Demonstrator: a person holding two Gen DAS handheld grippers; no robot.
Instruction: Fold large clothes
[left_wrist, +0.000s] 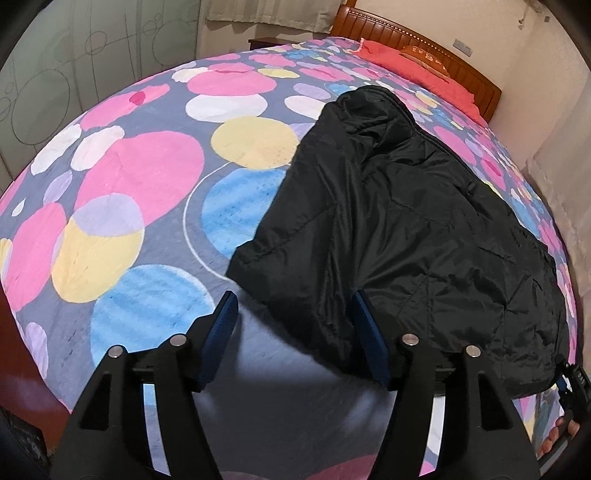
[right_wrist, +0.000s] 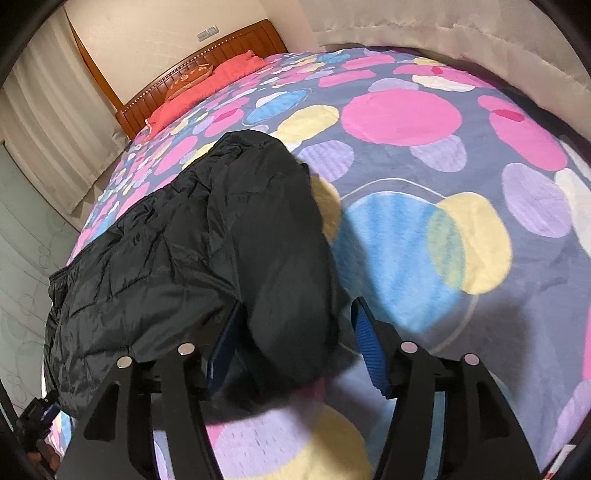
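One black jacket (left_wrist: 399, 229) lies across the bedspread (left_wrist: 140, 177). Left claw (left_wrist: 295, 328) gapes beside its near corner, empty. Right claw (right_wrist: 295, 332) stands open around a blurred fold, seemingly unpinched. Only the left view shows fingers (left_wrist: 561, 432) at the hem.

- The black jacket (left_wrist: 406, 229) is a thin quilted synthetic cloth, faintly shiny and creased.
- The bedspread (left_wrist: 147, 192) looks soft, matt and fuzzy.
- The headboard (left_wrist: 424, 44) is polished wood.
- Gripper pads (right_wrist: 369, 343) are blue ribbed rubber on matt black plastic.
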